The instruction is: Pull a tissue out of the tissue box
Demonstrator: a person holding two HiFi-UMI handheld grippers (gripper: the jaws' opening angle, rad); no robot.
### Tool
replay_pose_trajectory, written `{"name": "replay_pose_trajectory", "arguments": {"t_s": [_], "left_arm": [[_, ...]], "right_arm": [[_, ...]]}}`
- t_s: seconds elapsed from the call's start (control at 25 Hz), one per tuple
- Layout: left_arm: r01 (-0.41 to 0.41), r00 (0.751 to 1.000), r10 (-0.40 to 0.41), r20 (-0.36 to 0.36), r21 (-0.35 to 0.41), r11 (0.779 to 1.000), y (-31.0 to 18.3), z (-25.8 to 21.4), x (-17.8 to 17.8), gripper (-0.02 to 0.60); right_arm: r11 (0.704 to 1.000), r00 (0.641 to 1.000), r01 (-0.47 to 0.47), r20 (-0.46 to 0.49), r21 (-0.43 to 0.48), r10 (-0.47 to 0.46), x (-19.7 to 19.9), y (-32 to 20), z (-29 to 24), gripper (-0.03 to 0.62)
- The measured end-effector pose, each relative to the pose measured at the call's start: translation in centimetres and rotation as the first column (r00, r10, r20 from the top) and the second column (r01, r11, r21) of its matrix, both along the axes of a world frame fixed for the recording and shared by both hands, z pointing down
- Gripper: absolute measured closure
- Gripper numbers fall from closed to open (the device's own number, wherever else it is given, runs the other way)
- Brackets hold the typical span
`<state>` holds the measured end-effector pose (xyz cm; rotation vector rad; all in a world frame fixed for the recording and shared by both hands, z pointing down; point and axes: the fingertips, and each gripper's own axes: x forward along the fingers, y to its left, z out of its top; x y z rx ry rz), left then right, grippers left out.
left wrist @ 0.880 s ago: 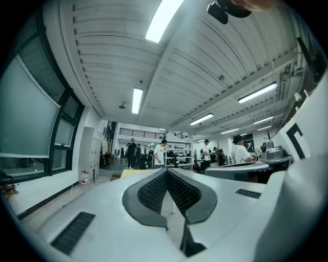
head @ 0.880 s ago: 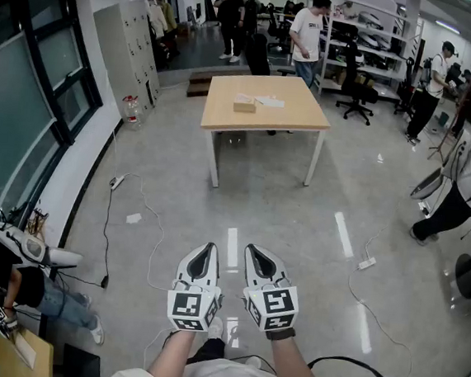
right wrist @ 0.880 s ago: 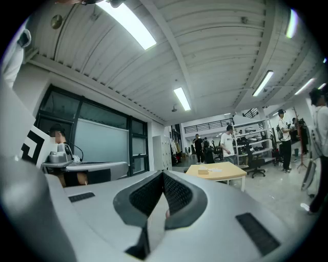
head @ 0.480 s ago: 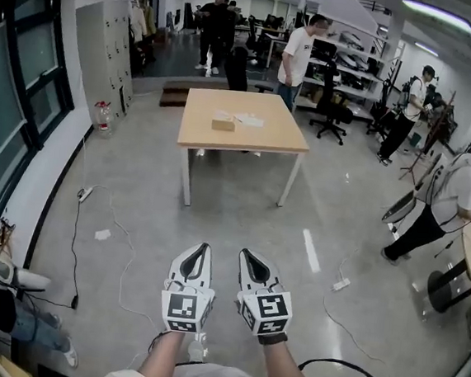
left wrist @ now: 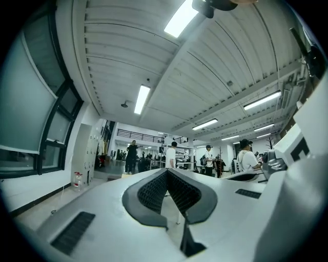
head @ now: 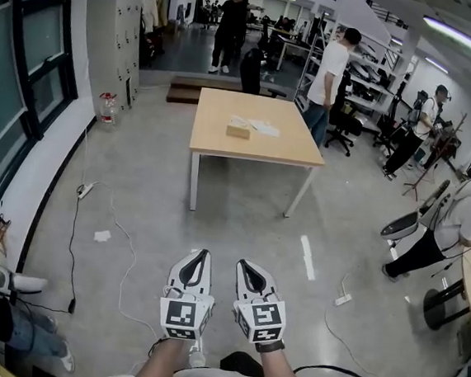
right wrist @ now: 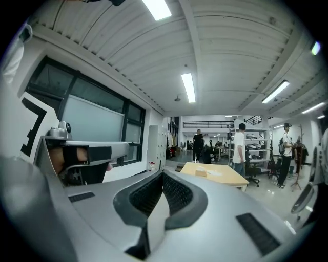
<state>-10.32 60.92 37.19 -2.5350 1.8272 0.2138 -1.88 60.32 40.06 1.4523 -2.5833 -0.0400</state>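
Note:
A small tan tissue box (head: 239, 132) sits on a wooden table (head: 289, 151) far ahead across the floor, with a white sheet (head: 263, 128) lying beside it. The right gripper view also shows the tissue box (right wrist: 201, 173) on the table (right wrist: 228, 177), small and distant. The left gripper (head: 201, 257) and the right gripper (head: 244, 266) are held side by side low in the head view, pointing roughly toward the table. Both are shut with nothing between their jaws. In the gripper views the left gripper (left wrist: 167, 171) and the right gripper (right wrist: 163, 174) show their pads meeting at the tip.
Grey floor lies between me and the table, with a cable and power strip (head: 85, 188) at left and another power strip (head: 342, 299) at right. A person in a white shirt (head: 327, 76) stands at the table's far right corner. Grey lockers (head: 114, 31) line the left wall. More people stand at right.
The table has shifted slightly in view and looks a bit nearer. The person in white has moved to the table's right side. Both grippers stay shut and side by side.

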Motion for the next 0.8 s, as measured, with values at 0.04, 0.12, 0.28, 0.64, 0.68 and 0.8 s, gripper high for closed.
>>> {"name": "replay_pose_trajectory", "arguments": {"t_s": [0.04,0.12,0.28,0.64,0.68,0.8], "left_arm": [[0.004,1.0,-0.004,-0.012,-0.003,1.0,-0.1,-0.1,-0.5,0.58],[0.008,1.0,-0.008,-0.021,-0.006,1.0,-0.6,0.3,-0.9,0.58],[0.011,1.0,-0.011,-0.012,-0.028,1.0,-2.3,2.1,-0.1,0.58],[0.036,0.999,-0.036,-0.001,-0.018,0.999,-10.7,0.8,2.4,0.58],[0.034,0.999,-0.034,0.0,-0.012,0.999,-11.9,0.5,3.0,0.58],[0.015,1.0,-0.015,0.019,0.0,1.0,-15.2,-0.2,6.1,0.58]], "right_arm": [[1.0,1.0,0.012,-0.006,0.001,-0.012,-0.6,-0.3,-0.2,0.597],[1.0,1.0,0.025,0.003,0.014,-0.025,-1.2,-1.2,-0.8,0.597],[0.999,1.0,0.024,0.019,0.025,-0.025,-0.7,-3.1,-0.2,0.597],[0.997,0.995,0.065,0.068,0.032,-0.068,1.3,-11.1,-1.2,0.597],[0.997,0.994,0.069,0.078,0.045,-0.072,1.8,-12.0,-1.6,0.596],[0.998,0.993,0.042,0.107,0.05,-0.048,4.7,-15.3,-2.2,0.597]]}}
